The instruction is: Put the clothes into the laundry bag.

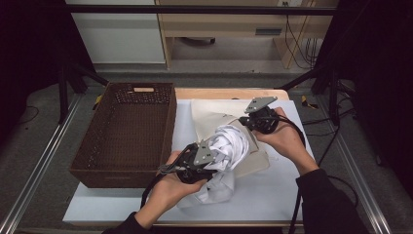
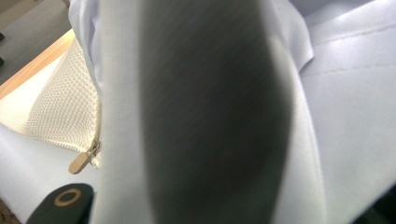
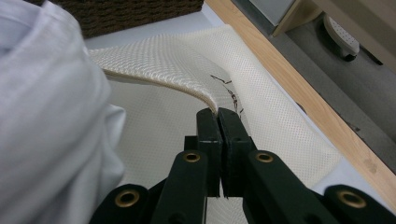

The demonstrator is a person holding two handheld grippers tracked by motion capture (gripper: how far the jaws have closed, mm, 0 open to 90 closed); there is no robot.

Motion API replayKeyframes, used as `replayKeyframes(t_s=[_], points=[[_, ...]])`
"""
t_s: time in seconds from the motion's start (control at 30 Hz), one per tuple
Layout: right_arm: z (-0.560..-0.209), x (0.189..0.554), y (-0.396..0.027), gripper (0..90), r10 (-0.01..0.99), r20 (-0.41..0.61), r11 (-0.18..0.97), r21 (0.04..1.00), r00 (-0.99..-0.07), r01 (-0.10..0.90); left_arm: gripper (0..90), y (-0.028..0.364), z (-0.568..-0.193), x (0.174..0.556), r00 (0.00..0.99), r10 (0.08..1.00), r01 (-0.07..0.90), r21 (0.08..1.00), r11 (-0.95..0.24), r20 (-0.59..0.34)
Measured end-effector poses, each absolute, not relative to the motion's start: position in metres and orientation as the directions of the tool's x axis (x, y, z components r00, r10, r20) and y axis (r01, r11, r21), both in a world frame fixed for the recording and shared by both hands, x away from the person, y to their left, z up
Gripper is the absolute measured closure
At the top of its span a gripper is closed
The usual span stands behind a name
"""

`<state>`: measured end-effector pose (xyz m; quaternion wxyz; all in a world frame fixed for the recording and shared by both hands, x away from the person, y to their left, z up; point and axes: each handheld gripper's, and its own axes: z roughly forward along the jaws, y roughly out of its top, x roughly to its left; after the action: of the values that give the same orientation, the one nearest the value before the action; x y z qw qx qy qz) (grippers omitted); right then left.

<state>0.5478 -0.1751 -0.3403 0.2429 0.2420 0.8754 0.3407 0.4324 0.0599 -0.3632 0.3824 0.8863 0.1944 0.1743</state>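
A: Going from the left, the brown woven basket sits on the desk and isn't part of this step. Next to it, the left hand-held gripper is clamped on the bunched white garment, which is at the mouth of the cream mesh laundry bag in the middle of the desk.

B: And the right side?

A: The right hand-held gripper is clenched on the bag's rim, pinching the mesh edge and lifting it.

B: So how would you finish stuffing it cleanly?

A: I'd keep that rim high and taut, feed the garment deep under it, and watch the zipper pull so cloth doesn't snag.
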Motion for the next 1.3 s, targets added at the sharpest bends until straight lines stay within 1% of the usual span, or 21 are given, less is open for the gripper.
replayKeyframes(t_s=[0.2,0.33,0.77,1.1,1.2,1.3], points=[[-0.340,0.549,-0.174,88.6,0.590,-0.261,0.651,0.713,-0.764,0.259,61.1,0.053,-0.370,0.437,0.860,0.480,0.205,0.742,-0.639,0.175],[-0.341,0.550,-0.173,88.6,0.595,-0.259,0.647,0.716,-0.761,0.262,61.1,0.052,-0.375,0.441,0.859,0.483,0.218,0.734,-0.644,0.169],[-0.340,0.548,-0.170,88.6,0.587,-0.267,0.654,0.714,-0.765,0.252,61.0,0.046,-0.383,0.441,0.858,0.477,0.206,0.725,-0.657,0.189],[-0.340,0.546,-0.168,88.6,0.579,-0.267,0.654,0.717,-0.770,0.244,60.9,0.039,-0.396,0.454,0.855,0.490,0.237,0.713,-0.659,0.168],[-0.340,0.545,-0.167,88.6,0.576,-0.265,0.654,0.717,-0.774,0.242,60.8,0.036,-0.400,0.456,0.853,0.491,0.236,0.710,-0.663,0.175],[-0.342,0.543,-0.165,88.6,0.568,-0.265,0.658,0.715,-0.779,0.236,60.7,0.033,-0.403,0.462,0.842,0.512,0.253,0.713,-0.654,0.170]])
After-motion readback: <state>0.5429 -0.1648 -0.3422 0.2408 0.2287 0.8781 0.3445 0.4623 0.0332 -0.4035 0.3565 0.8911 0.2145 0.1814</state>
